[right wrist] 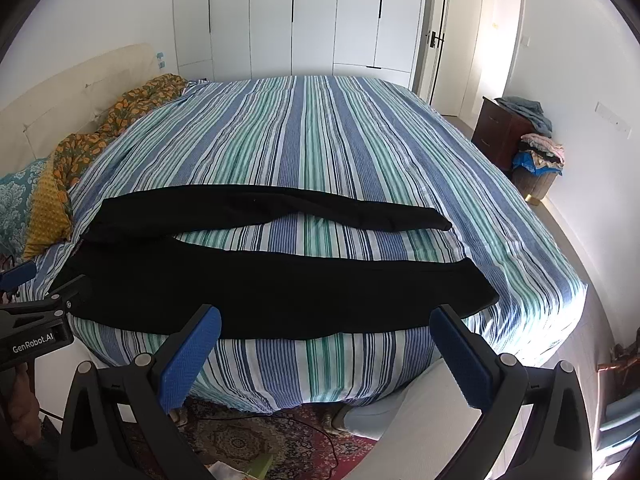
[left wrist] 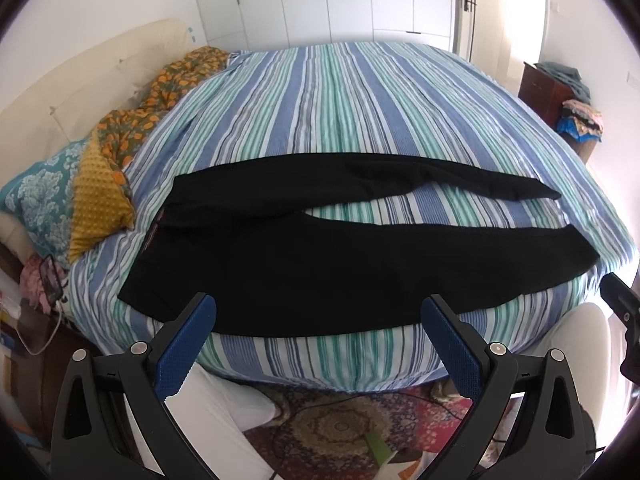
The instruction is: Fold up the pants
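Pillows (left wrist: 44, 200) and a crumpled orange-patterned cloth (left wrist: 160, 92) lay along the bed's left side by the headboard. Black pants (left wrist: 320, 268) were spread flat across the near edge of the striped bedspread (left wrist: 340, 100), waistband to the left, both legs running right with a strip of stripes showing between them. The left gripper (left wrist: 318, 316) hung released just short of the waistband end, holding nothing. The right gripper (right wrist: 326, 330) hung likewise spread before the nearer leg, apart from the fabric.
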### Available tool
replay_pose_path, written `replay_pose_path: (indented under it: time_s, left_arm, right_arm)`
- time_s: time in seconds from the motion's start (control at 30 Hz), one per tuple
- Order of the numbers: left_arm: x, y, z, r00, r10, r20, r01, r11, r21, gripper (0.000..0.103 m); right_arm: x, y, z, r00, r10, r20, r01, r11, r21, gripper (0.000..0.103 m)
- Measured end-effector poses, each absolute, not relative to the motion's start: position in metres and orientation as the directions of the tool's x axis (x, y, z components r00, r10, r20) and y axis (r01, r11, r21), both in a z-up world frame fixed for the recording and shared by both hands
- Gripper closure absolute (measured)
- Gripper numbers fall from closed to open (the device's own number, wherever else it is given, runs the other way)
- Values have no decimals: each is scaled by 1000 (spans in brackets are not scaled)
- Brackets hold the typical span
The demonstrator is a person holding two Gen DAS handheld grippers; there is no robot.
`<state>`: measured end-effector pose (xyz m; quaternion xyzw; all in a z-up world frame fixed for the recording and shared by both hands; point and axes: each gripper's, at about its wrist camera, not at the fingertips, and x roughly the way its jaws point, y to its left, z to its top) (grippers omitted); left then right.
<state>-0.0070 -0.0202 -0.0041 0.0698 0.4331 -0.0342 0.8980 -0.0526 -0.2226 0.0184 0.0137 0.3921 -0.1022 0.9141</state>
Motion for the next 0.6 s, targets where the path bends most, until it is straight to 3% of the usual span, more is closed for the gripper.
replay_pose_path:
  time_s: [0.6]
  left_arm:
    - [-27,-29,8,652,-6,-758,141,984,114,0]
  right_arm:
    - [-69,-226,18,665,-216,-715,224,971,-84,0]
